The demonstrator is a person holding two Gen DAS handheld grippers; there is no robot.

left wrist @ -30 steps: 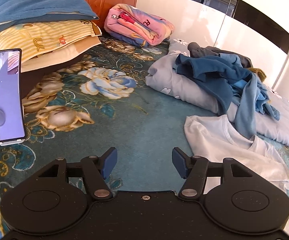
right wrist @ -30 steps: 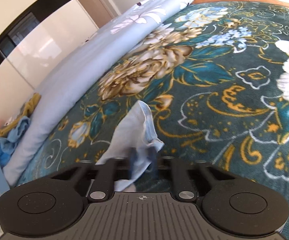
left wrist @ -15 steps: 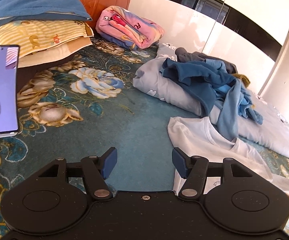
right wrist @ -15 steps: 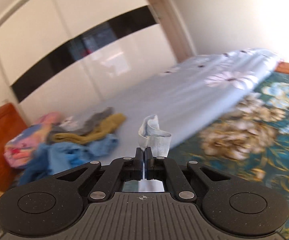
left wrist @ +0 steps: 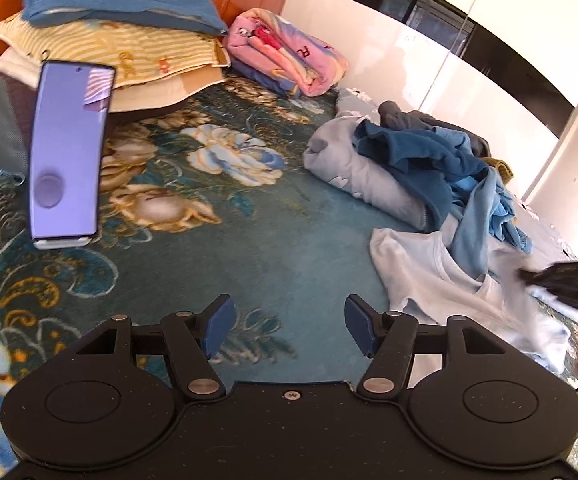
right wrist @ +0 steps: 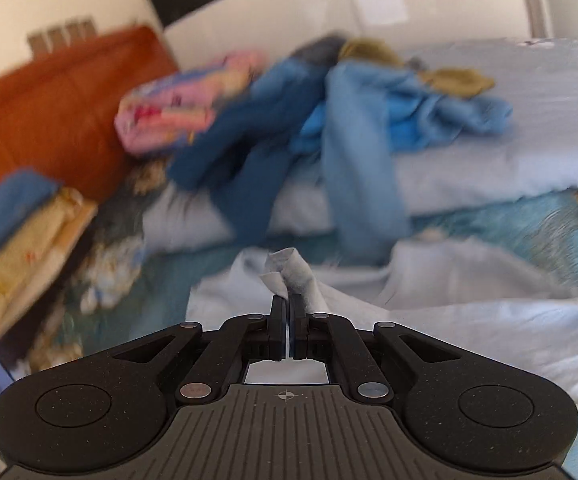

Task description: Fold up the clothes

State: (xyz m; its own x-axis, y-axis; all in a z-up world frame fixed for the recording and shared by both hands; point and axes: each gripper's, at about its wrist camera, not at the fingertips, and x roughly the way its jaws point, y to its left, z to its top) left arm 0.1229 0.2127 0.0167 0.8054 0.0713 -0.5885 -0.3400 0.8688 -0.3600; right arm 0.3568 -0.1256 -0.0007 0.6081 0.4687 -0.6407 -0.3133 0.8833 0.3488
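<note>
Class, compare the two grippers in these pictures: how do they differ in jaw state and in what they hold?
The left gripper has its jaws apart, while the right gripper has its jaws pressed shut. The left gripper holds nothing, with only bedspread showing between its pads; the right gripper pinches a fold of the pale shirt. Both are black, two-fingered, with blue pads.

The right gripper [right wrist: 287, 312] pinches a fold of the pale shirt [right wrist: 469, 312], fingers [right wrist: 277, 320] closed on it. Behind, blurred blue clothes [right wrist: 329, 128] lie heaped on a quilt [right wrist: 529, 152].
</note>
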